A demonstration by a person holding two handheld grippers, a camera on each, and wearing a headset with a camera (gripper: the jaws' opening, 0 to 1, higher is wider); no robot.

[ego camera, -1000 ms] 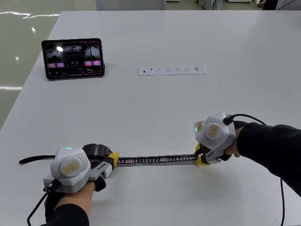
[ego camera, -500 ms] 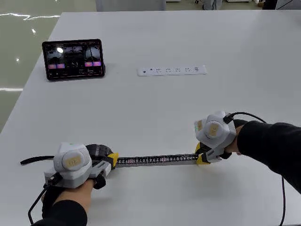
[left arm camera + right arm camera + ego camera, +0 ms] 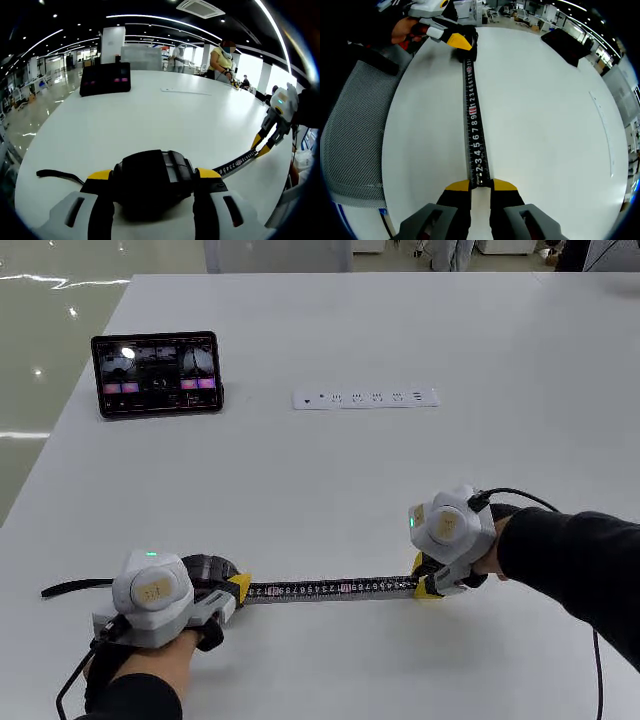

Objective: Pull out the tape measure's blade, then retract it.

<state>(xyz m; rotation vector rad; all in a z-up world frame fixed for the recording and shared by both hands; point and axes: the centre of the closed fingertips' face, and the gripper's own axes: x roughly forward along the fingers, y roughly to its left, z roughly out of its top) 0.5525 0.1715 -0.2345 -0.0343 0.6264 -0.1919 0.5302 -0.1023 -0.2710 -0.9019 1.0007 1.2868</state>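
Two holds set: left gripper point(image 3: 155, 175) clamps the tape measure case point(image 3: 208, 565), right gripper point(image 3: 476, 186) pinches the blade point(image 3: 330, 588) tip. Pull-out step, likely; next calls for a straight, level draw.

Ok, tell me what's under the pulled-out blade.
Bare white table lies under the blade, which runs from the case in the left gripper to the right gripper. The blade's tip is hidden between the right jaws.
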